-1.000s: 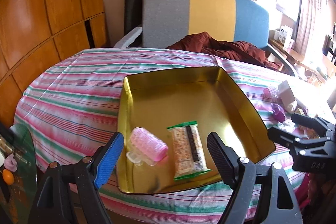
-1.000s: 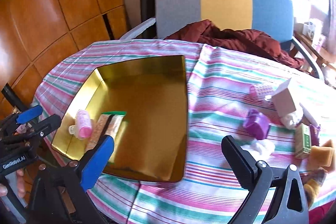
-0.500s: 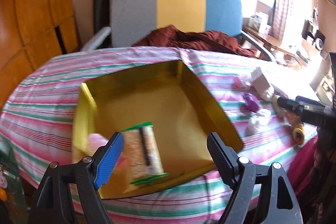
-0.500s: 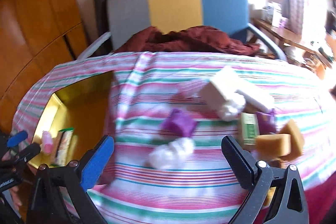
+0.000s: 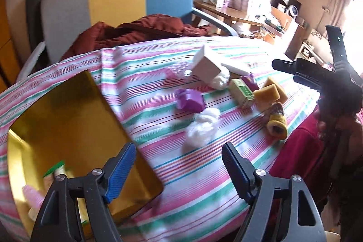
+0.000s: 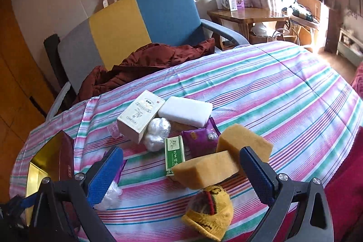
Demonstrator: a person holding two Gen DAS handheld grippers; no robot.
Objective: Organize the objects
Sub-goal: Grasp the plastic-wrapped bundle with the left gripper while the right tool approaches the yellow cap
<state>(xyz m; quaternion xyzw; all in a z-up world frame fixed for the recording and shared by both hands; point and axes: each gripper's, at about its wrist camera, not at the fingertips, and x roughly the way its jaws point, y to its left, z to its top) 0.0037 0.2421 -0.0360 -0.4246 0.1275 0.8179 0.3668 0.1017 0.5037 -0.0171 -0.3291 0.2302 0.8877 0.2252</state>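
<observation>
Left gripper [image 5: 179, 165] nearest the lens, fingers spread wide, nothing between them – it hangs over the near edge of the striped tablecloth [image 5: 199, 187], partly above the right rim of the gold tray [image 5: 68, 110]. In the tray's near corner lie a green-edged snack packet [image 5: 53, 170] and a pink roller [image 5: 31, 194], both blurred

Right gripper [image 6: 181, 170] also spread wide and empty, low over the pile of loose things. Just below it a yellow knitted sock [image 6: 209, 210]; between its fingers the near yellow sponge [image 6: 205, 171], with a second sponge [image 6: 244, 142] touching behind. Beside them a small green box [image 6: 174, 154] and a purple packet [image 6: 199, 140]

Further back – a cream carton [image 6: 139, 119] tilted against a white plastic wad [image 6: 157, 130], and a white foam block [image 6: 185, 110] resting on the pile. In the left view a purple wrapped lump [image 5: 189, 100] and a white cotton wad [image 5: 203, 127] sit apart, between tray and pile

Beyond the table a chair [image 6: 136, 22] in grey, yellow and blue, with a dark red garment [image 6: 145, 62] heaped on its seat
</observation>
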